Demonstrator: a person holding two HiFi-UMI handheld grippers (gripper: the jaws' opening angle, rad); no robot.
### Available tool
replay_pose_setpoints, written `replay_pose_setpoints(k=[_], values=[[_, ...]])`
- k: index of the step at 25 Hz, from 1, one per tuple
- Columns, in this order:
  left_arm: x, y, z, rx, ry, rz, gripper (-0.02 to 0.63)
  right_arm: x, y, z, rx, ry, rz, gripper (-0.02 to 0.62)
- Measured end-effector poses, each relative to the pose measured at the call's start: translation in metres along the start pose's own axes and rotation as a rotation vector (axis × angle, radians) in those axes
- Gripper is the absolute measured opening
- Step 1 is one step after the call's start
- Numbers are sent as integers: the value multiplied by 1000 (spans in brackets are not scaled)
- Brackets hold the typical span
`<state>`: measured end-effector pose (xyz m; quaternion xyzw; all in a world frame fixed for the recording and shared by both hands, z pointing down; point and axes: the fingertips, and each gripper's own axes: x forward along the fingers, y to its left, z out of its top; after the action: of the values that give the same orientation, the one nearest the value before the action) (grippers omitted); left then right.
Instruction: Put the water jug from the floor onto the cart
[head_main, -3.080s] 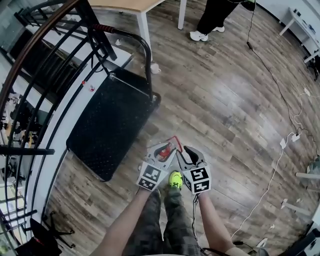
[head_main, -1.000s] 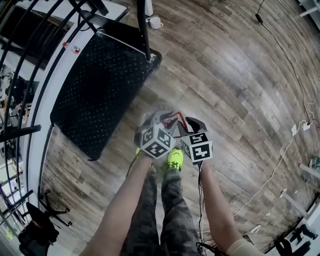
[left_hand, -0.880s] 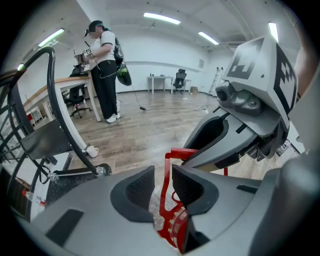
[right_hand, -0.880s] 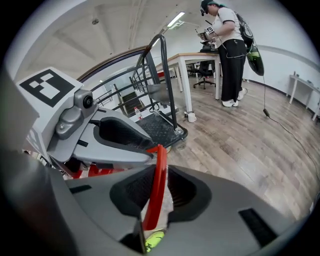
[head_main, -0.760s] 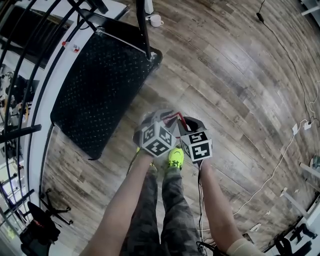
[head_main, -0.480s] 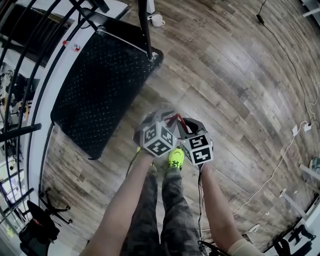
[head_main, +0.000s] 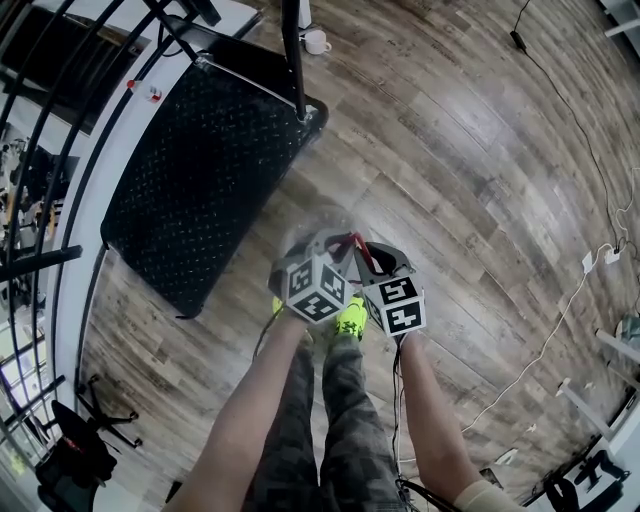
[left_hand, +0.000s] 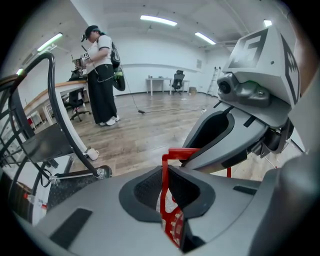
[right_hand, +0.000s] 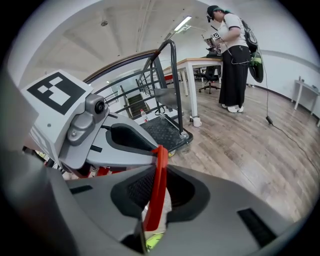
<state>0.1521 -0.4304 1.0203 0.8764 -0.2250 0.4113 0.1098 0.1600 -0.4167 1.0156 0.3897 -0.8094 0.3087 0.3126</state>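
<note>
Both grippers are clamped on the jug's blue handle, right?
Not blue: the handle is red, as both gripper views show. The left gripper and the right gripper, whose jaws have just been closing, are both clamped on it.

The floor (head_main: 470, 180) is wood-grain plank with a soft sheen; the cart deck (head_main: 190, 190) is matt black, rough-studded. The jug handle (left_hand: 175, 152) is glossy red plastic, the left tool (left_hand: 167, 192) and right tool (right_hand: 155, 195) smooth matt grey plastic.
</note>
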Motion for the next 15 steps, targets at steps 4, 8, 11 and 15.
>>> replay_pose_setpoints(k=[4,8,11,15], values=[[-5,-3,0,12,-9,3,37,-4,5,0,7,-1,4,61],[-14,-2,0,13,-18,17,37,-7,12,3,6,-5,8,61],[-25,-3,4,7,-19,20,37,-14,19,10,-7,1,12,61],[-52,-2,20,-4,-37,36,37,-36,32,30,-31,0,16,61]])
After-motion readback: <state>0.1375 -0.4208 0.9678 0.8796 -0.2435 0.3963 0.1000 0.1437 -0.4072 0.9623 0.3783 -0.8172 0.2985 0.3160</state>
